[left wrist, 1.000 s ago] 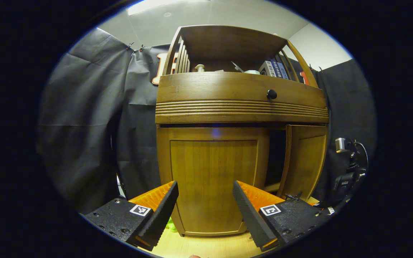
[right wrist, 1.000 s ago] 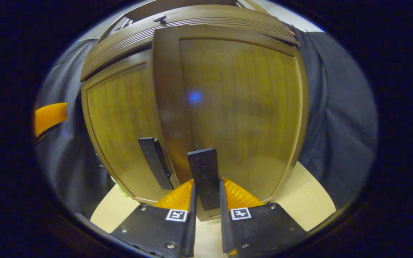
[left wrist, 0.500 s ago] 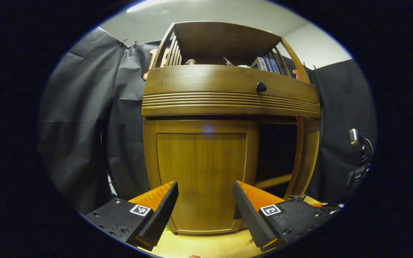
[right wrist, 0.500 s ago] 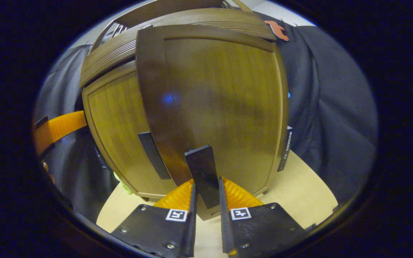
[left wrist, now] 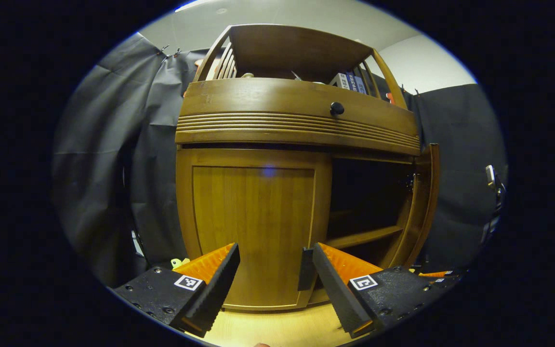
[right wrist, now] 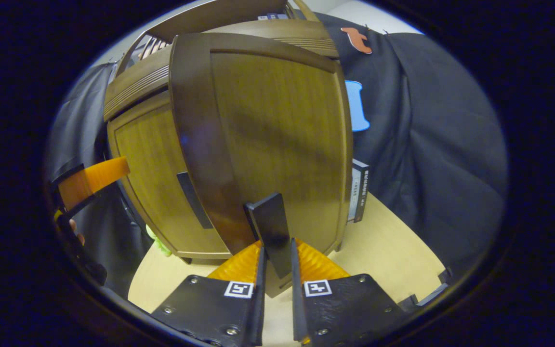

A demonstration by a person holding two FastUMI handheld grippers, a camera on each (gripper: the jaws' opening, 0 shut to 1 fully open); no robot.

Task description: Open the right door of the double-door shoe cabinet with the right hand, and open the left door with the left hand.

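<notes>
My right gripper (right wrist: 276, 262) is clamped on the black handle (right wrist: 271, 231) of the right door (right wrist: 268, 140); both fingers press its sides. That door stands swung well out from the shoe cabinet (left wrist: 297, 106), seen edge-on (left wrist: 429, 193) in the left gripper view, with the dark interior and 1 shelf (left wrist: 359, 237) exposed. My left gripper (left wrist: 270, 270) has its fingers spread wide, holding nothing, facing the closed left door (left wrist: 253, 226). The left door's black handle (left wrist: 305, 269) sits just beside my right-hand finger. The cabinet stands on a light wooden floor (right wrist: 393, 255).
</notes>
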